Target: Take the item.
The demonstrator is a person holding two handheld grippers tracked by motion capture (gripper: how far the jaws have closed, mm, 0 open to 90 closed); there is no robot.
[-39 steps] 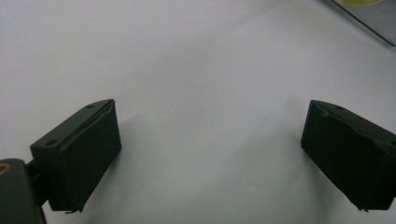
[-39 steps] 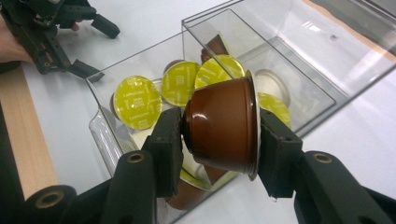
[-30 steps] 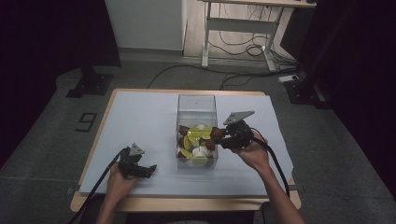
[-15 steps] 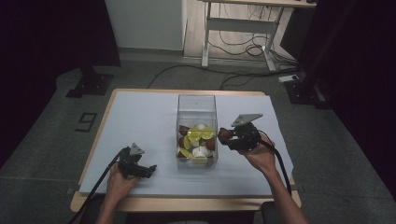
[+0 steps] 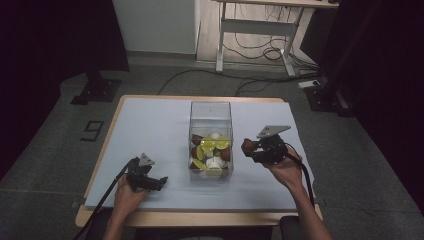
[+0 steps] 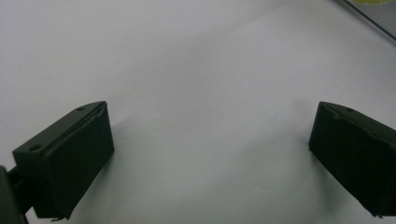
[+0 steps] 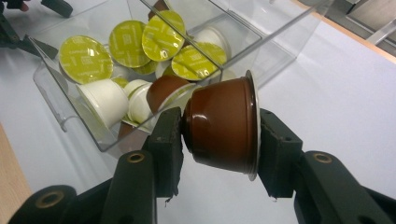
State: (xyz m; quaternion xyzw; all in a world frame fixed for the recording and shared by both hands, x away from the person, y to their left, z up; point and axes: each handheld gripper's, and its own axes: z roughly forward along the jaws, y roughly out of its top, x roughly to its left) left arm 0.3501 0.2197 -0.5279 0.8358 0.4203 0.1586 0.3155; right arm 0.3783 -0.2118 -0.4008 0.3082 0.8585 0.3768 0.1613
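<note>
A clear plastic box (image 5: 210, 112) stands mid-table, holding several coffee capsules (image 5: 211, 150), white, brown and with green lids. My right gripper (image 5: 248, 148) is just right of the box, above the table, shut on a brown capsule (image 7: 222, 124) pinched by its base and rim. Behind it in the right gripper view lie the box (image 7: 285, 35) and its capsules (image 7: 85, 58). My left gripper (image 5: 161, 182) rests low at the front left of the table, open, with bare white surface between its fingers (image 6: 67, 158).
The white table mat (image 5: 150, 130) covers a wooden table whose edge (image 5: 175, 218) runs along the front. Beyond the table are a desk frame (image 5: 255, 40), floor cables (image 5: 210, 77) and a black stand base (image 5: 97, 90).
My right gripper has drawn away from the box to the right with the brown capsule held in it. The left gripper has stayed put.
</note>
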